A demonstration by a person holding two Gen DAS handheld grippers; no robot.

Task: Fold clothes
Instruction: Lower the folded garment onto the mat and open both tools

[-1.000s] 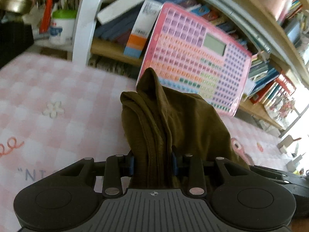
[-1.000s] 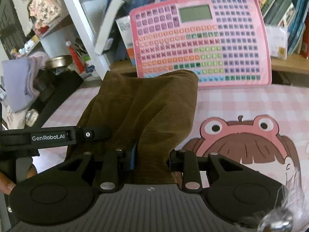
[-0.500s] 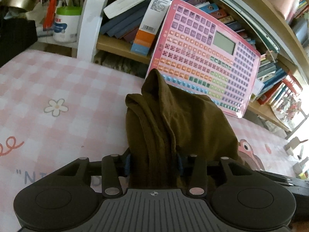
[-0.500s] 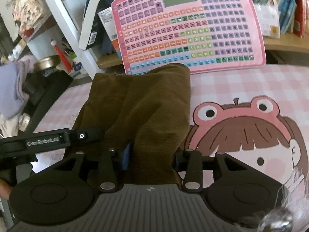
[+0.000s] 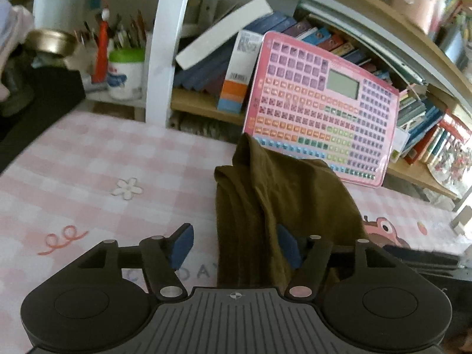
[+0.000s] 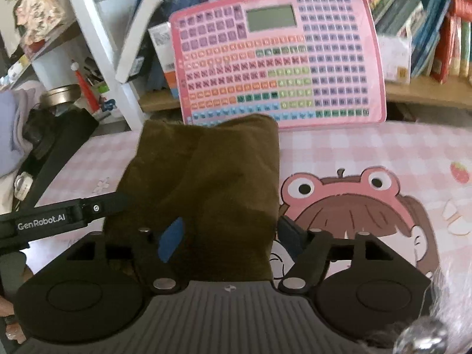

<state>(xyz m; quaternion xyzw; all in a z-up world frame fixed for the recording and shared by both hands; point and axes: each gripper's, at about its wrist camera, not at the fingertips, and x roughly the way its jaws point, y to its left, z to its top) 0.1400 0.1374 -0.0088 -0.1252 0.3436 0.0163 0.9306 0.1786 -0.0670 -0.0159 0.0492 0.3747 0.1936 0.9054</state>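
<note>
A folded olive-brown garment lies on the pink checked mat, its far end close to a pink keyboard toy. My left gripper stands open, its blue pads spread apart, with the garment's near left edge lying loose between them. In the right wrist view the same garment lies flat, and my right gripper is open around its near right edge. The left gripper's black body reaches in from the left beside the cloth.
The pink keyboard toy leans against a bookshelf at the mat's far edge. A white shelf post, a cup of pens and a brass bowl stand at the far left. A cartoon frog-hat print covers the mat's right side.
Both grippers, shut on the garment in the earlier frames, have opened and let go. The garment now rests lower and flatter on the mat.
</note>
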